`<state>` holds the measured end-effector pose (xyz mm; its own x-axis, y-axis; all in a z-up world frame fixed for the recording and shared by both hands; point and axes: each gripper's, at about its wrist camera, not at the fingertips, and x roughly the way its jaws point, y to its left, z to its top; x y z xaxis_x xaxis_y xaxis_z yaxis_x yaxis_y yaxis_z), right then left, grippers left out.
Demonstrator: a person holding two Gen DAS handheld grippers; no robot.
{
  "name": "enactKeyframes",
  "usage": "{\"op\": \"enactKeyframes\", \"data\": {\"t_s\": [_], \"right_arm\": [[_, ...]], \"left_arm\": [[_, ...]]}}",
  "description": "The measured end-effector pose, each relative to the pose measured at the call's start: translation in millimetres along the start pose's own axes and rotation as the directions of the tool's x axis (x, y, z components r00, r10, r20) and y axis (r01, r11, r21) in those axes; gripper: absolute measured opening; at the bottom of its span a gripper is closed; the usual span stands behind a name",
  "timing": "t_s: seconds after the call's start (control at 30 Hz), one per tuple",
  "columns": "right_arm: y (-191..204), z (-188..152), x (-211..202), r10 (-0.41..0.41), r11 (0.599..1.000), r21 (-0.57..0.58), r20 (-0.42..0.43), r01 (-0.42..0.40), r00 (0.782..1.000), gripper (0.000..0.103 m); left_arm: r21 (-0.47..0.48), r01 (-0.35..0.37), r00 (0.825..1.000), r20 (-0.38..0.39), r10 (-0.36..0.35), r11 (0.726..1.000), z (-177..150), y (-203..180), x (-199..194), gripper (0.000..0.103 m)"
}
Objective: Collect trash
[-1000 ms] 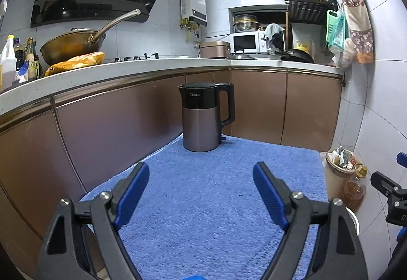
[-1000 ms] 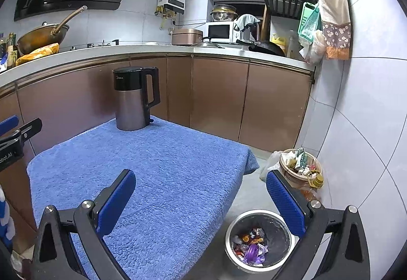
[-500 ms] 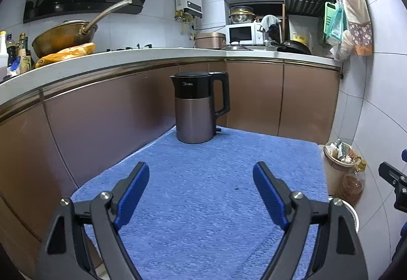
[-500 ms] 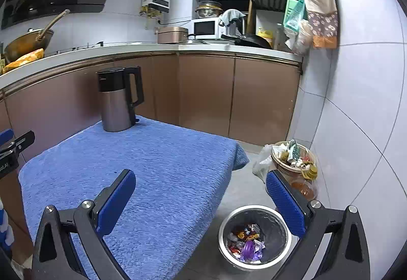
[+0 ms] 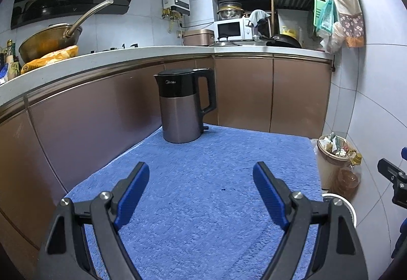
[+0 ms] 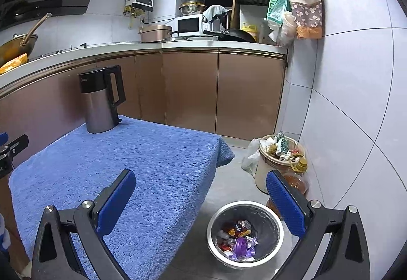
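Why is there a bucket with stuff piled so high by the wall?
That bucket on the floor by the wall is heaped with rubbish above its rim, so bits could tumble off. The metal bin beside it has room left. A kettle standing on the blue towel looks odd too.

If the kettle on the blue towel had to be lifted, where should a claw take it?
By the handle, from the right. The kettle stands upright, and its black handle loop juts out on that side, open enough for a finger to pass through.
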<state>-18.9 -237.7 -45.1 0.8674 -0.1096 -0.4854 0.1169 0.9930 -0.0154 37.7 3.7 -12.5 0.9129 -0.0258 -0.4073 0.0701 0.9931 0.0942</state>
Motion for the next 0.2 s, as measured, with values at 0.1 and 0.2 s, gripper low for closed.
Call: {"op": "enactKeyframes", "data": {"t_s": [0.1, 0.2], "right_arm": [[-0.3, -0.5, 2.2, -0.003, 1.000, -0.003, -0.003, 0.003, 1.000, 0.103], [-1.6, -0.7, 3.3, -0.010, 1.000, -0.007, -0.001, 0.010, 1.000, 0.103]], "left_arm": [[0.008, 0.010, 1.000, -0.002, -0.009, 1.000, 0.6, -4.6, 2.3, 0.083], [0.012, 0.018, 1.000, -0.002, -0.018, 1.000, 1.0, -8.3, 3.8, 0.083]]}}
